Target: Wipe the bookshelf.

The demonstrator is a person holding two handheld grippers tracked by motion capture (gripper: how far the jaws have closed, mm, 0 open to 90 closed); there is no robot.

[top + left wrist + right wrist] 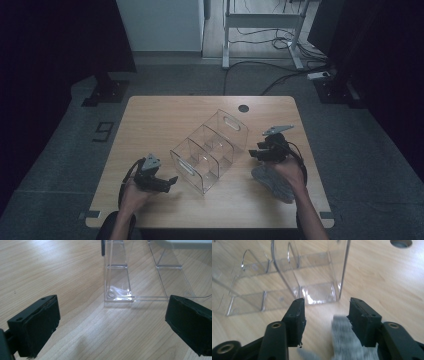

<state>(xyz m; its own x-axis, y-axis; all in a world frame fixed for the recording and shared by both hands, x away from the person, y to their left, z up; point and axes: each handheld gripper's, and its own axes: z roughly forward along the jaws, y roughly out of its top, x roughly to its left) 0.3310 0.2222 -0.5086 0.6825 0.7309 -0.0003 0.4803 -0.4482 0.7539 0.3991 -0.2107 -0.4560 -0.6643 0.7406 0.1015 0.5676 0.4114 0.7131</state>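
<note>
Right hand-held gripper (pixel 325 315) hangs half open over the grey cloth (pixel 344 340), gripping nothing; the clear organizer (pixel 287 277) stands just ahead. Left hand-held gripper (pixel 110 325) gapes wide, empty. Best: clamp the cloth's middle, then lift.

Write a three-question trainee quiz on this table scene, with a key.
1. True or false: the left tool has its jaws closed on the clear organiser.
2. What lies on the table under the right tool? A) grey cloth B) red cup C) metal spoon
3. Fill in: the organiser is made of clear ____.

Key: 1 false, its jaws stand wide apart with nothing between them. 2 A, the grey cloth. 3 plastic.
</note>
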